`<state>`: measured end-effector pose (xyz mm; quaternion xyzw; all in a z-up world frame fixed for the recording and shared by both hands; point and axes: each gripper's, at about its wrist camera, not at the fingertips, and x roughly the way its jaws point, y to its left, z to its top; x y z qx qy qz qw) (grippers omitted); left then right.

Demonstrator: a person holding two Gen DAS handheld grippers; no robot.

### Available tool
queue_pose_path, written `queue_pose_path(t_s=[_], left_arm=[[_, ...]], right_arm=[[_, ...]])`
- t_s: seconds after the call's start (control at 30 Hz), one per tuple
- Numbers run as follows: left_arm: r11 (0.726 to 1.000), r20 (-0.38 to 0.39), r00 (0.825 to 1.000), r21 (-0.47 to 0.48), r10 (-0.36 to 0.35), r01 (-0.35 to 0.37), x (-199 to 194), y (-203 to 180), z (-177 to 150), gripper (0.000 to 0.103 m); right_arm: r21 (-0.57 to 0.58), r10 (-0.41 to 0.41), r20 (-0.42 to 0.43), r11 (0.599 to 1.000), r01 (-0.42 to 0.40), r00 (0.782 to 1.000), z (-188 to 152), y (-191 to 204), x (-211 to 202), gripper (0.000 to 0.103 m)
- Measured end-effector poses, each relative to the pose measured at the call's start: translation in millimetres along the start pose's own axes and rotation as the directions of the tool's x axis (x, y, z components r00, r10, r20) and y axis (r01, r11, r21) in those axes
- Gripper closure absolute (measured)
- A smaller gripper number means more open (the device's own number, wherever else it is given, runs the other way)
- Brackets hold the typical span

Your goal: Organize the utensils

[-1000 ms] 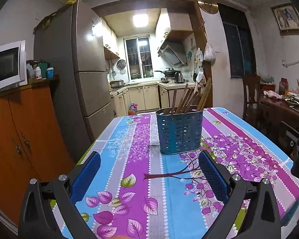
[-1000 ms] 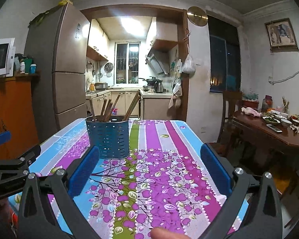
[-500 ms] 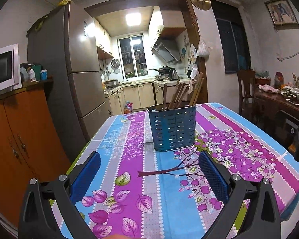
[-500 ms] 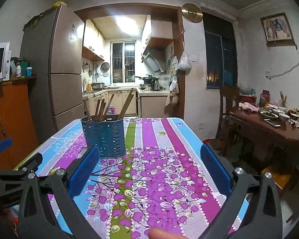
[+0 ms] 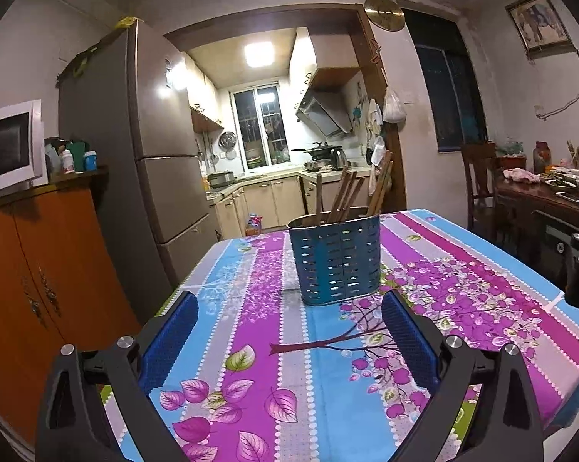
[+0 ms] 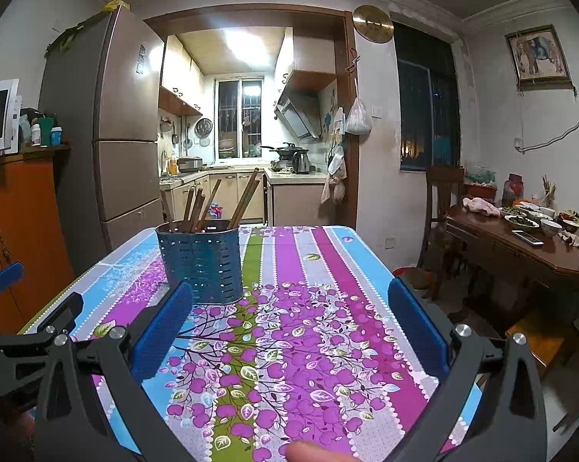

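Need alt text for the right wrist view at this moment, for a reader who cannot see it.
A blue perforated utensil holder with wooden chopsticks standing in it sits on a floral striped tablecloth, ahead and left of the open, empty right claw. The left claw shows at the left edge; a kitchen doorway lies beyond.

A home dining room; fridge (image 5: 162, 161), kitchen cabinets (image 6: 227, 196) and range hood (image 6: 299, 115) beyond.

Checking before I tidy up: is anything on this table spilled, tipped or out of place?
Nothing stands out. The blue utensil holder stands upright on the floral tablecloth, chopsticks leaning inside it. Both the left gripper and right gripper are open, holding nothing.
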<state>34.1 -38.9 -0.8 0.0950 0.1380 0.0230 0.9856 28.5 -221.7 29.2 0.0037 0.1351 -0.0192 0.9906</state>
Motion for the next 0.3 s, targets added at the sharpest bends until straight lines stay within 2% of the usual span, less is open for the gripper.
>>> queue_pose_path(t_s=[0.3], left_arm=[[0.999, -0.063, 0.997, -0.035, -0.044, 0.042, 5.4, 3.5, -2.1, 0.005]], right_arm=[[-0.005, -0.006, -0.001, 1.0, 0.006, 1.0, -2.7, -0.4, 1.0, 0.005]])
